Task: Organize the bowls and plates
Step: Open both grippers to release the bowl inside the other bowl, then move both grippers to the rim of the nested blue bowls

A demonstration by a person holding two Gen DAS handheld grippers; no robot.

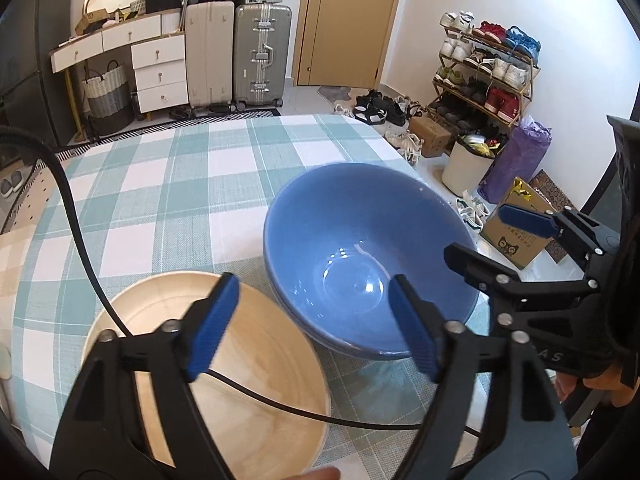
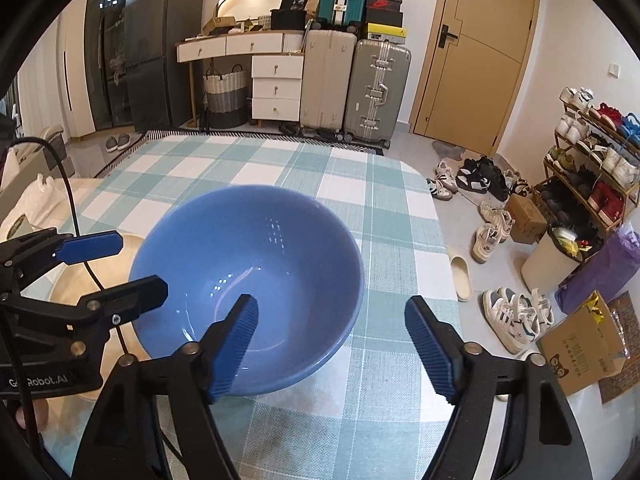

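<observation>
Now both grippers stand wide open, gripping nothing. The blue bowl [image 2: 248, 280] sits on the worktop [image 2: 360, 184]; the right gripper [image 2: 330, 344] straddles its near rim, while the left gripper [image 1: 312, 328] hovers between it and the wooden plate [image 1: 240, 400].

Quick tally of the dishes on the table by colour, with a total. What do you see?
Blue bowls: 2, nested, judging by the double rim at the near side in the left wrist view
Pale wooden plates: 1
Total: 3
</observation>
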